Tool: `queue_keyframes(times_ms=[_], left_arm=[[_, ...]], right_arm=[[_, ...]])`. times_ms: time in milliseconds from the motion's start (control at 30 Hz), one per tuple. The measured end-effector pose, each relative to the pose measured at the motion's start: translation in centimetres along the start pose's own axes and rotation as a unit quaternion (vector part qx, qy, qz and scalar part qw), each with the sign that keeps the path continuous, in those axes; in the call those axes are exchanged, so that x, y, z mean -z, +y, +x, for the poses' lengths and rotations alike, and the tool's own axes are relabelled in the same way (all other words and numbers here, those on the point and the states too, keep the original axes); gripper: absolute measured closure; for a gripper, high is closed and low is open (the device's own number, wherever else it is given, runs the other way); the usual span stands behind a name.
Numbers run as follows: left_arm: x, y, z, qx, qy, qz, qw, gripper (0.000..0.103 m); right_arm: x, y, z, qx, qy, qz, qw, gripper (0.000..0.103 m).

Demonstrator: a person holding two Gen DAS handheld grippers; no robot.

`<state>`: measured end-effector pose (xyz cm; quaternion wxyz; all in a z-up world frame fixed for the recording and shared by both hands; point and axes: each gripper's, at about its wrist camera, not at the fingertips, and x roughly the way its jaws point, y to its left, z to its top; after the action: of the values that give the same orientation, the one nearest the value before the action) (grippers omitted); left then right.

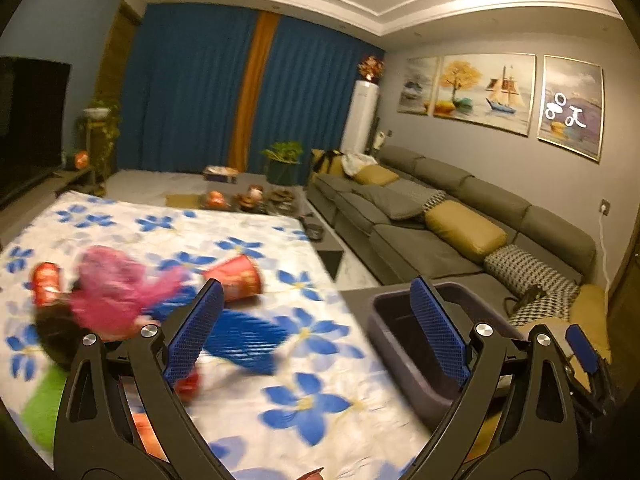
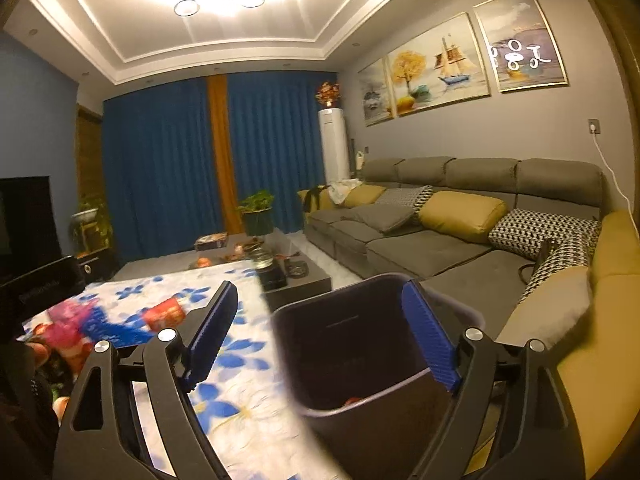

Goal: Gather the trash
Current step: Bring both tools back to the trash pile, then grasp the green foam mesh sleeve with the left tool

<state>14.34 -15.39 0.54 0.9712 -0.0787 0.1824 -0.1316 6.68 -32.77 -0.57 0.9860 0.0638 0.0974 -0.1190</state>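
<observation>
Left hand-held gripper (image 1: 316, 324): its jaws are standing spread wide with nothing between the blue pads; it is hanging over the flowered tabletop (image 1: 320, 400).
Right hand-held gripper (image 2: 320, 332): its jaws are also standing spread and empty; it is hovering directly above the mouth of the dark bin (image 2: 360, 328).
Bin: it is sitting just right of the left hand-held gripper, beside the tabletop edge; something small and red is lying at its bottom in the right wrist view.
Trash remaining: a red cup (image 1: 236, 280) is lying on its side just ahead of the left hand-held gripper's left finger; a pink crumpled wrapper (image 1: 116, 296) and a red can (image 1: 46, 284) are lying further to its left. A blue flat item (image 1: 244, 340) is lying right under it, though blur is making it hard to identify.
Step in hand: probably reaching for the next piece of trash.
Doing it well: judging from the layout, the left hand-held gripper is best placed for the red cup; straddling the cup across its side before squeezing should be preventing it from rolling away.
Risk: the cup may be crushing or slipping if pinched near its rim.
</observation>
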Motion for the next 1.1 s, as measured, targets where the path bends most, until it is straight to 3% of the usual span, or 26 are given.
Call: queue_keyframes(times_ms=[367, 567, 800, 1000, 1100], left_arm=[[4.0, 11.9, -8.2, -0.111, -0.034, 0.023, 0.9930, 0.011], [6.6, 18.3, -10.9, -0.154, -0.016, 0.020, 0.9877, 0.011], [8.5, 21.7, -9.8, -0.143, 0.049, 0.004, 0.9885, 0.011], [9.9, 22.8, -7.5, -0.139, 0.092, 0.006, 0.9859, 0.011], [10.2, 23.6, -6.4, -0.120, 0.126, -0.010, 0.9847, 0.016]], right_arm=[[2.3, 7.1, -2.9, -0.074, 0.014, -0.027, 0.997, 0.021], [3.9, 11.8, -3.8, -0.113, 0.024, -0.042, 0.992, 0.021], [5.1, 16.0, -3.7, -0.152, 0.043, -0.059, 0.986, 0.021], [5.4, 17.4, -3.5, -0.161, 0.049, -0.071, 0.983, 0.021], [5.5, 17.9, -3.2, -0.167, 0.052, -0.073, 0.982, 0.021]])
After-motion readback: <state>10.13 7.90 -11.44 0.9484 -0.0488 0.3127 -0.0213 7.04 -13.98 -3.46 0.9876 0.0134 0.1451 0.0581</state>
